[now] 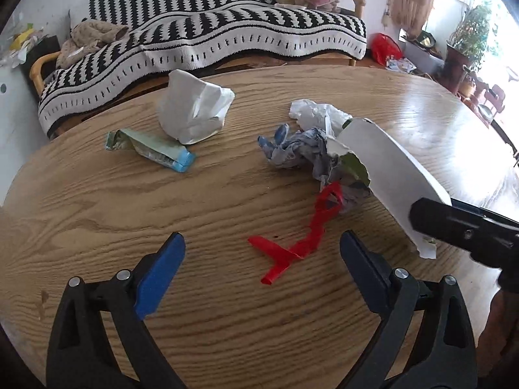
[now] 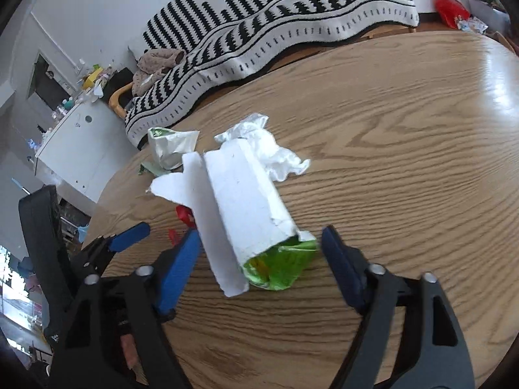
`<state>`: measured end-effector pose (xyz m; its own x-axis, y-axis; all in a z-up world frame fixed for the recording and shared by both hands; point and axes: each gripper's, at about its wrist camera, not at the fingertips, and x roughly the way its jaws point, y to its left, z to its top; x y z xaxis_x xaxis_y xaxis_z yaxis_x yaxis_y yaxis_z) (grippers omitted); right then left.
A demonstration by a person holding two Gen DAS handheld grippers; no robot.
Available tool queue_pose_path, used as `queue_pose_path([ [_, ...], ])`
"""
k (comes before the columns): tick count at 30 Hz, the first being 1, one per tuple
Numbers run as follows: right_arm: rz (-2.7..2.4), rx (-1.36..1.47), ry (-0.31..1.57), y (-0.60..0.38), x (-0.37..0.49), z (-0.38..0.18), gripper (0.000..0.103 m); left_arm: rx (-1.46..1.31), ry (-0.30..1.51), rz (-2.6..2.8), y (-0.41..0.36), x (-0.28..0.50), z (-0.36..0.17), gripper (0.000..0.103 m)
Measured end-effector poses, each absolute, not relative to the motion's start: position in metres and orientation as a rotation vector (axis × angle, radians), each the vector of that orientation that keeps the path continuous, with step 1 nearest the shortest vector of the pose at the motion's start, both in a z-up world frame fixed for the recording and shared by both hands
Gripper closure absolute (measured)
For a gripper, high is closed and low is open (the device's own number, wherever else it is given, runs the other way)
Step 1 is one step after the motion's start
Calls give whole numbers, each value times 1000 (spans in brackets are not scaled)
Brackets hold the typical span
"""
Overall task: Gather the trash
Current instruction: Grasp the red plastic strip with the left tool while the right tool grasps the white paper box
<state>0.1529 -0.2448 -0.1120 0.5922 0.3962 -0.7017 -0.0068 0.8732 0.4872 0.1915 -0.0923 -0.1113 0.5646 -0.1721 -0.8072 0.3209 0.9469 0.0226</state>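
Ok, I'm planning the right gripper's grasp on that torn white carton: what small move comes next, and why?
Probably close the right gripper a little further. The torn white carton lies between its open fingers, its green end nearest, but neither pad visibly presses it yet.

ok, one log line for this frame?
left hand-held gripper: open over red strip | right hand-held gripper: open around white carton | no grasp yet
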Motion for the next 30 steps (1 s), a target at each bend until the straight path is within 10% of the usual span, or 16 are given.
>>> queue_pose_path([
  [1, 260, 466, 923, -242, 154, -113, 57, 193, 924, -296, -94, 192, -113, 18],
  [5, 286, 429, 909, -235, 148, -107, 68, 196, 919, -328, -100, 189, -113, 37],
  [9, 295, 400, 872, -235, 135, -90, 76, 201, 942, -340, -102, 187, -108, 91],
  [30, -27, 352, 772, -392, -25, -36, 78, 200, 832, -448, -161, 112, -36, 91],
])
